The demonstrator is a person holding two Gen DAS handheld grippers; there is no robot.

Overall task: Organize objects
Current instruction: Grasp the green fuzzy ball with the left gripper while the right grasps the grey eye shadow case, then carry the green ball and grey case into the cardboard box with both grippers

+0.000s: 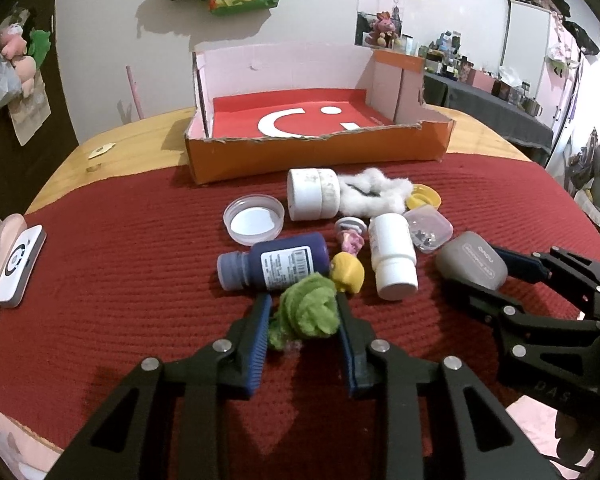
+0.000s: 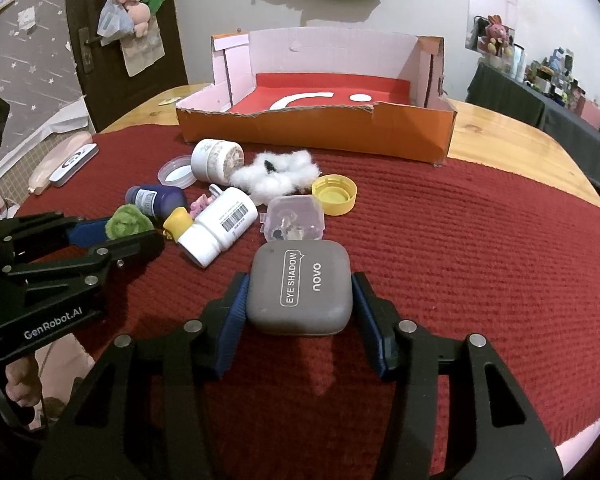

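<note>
Left gripper point(image 1: 303, 312) jaws clench the green pompom point(image 1: 306, 310); right gripper point(image 2: 298, 304) jaws grasp the grey eyeshadow case point(image 2: 300, 288).

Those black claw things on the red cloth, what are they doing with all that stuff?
A person is tidying up with a gripper in each hand. The left gripper is around a fuzzy green ball, pads against its sides. The right gripper is around a grey eye shadow case; its pads sit close to the case's sides. Both things rest on the red cloth. Bottles, cotton and lids lie in a heap beside them. The orange box behind has nothing in it yet.
</note>
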